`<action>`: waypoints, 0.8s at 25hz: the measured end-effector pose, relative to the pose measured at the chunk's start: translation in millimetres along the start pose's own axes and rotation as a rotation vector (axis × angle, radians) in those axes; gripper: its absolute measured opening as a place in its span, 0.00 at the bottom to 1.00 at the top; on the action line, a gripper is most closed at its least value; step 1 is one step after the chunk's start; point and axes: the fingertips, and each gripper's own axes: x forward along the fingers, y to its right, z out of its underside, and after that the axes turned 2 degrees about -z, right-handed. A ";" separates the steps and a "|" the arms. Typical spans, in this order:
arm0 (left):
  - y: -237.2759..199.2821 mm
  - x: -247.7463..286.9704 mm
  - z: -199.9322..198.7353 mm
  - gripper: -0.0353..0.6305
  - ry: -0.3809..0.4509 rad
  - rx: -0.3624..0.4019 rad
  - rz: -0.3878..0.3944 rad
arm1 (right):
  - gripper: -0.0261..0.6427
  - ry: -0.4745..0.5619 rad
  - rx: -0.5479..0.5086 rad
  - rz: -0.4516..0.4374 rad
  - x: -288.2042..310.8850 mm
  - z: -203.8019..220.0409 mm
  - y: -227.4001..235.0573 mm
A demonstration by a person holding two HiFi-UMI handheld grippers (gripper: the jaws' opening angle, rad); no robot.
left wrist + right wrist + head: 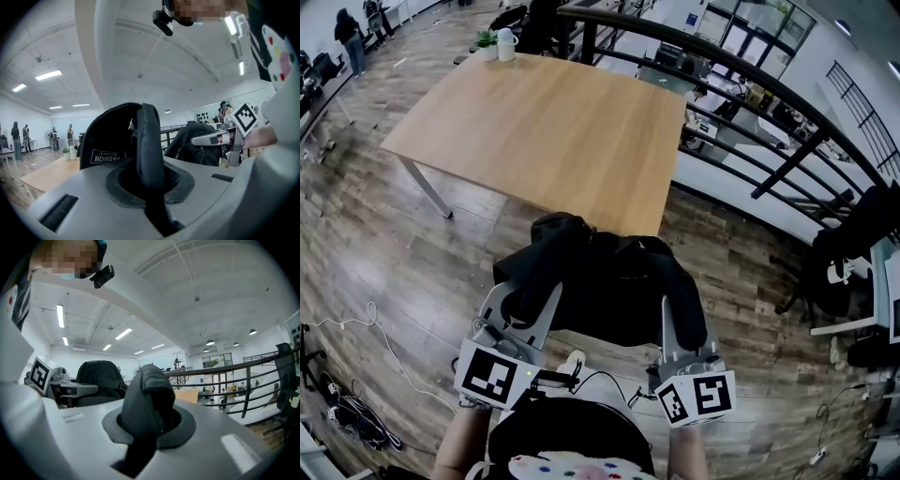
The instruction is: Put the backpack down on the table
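Observation:
I hold a black backpack (605, 281) in the air just before the near edge of a wooden table (544, 131). My left gripper (522, 298) is shut on one padded black strap (150, 145), which rises from between its jaws. The right gripper (682, 323) is shut on the other strap (150, 394). In the left gripper view the backpack's body (105, 140) with a white label hangs ahead, with the table (42, 176) beyond it. The right gripper view shows the backpack (96, 373) to the left.
A small potted plant (487, 42) and a white cup (505, 44) stand at the table's far corner. A black railing (750, 84) runs behind and to the right. Cables (347, 403) lie on the wooden floor at the left. A person (349, 37) stands far left.

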 end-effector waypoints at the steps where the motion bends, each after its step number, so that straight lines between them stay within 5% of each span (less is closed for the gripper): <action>1: 0.6 1.3 -0.8 0.11 0.000 0.001 -0.003 | 0.13 0.000 0.002 -0.002 0.7 -0.3 1.8; 20: -8.6 37.7 -9.0 0.11 0.015 -0.001 0.002 | 0.13 0.015 -0.023 0.002 24.2 -12.0 28.5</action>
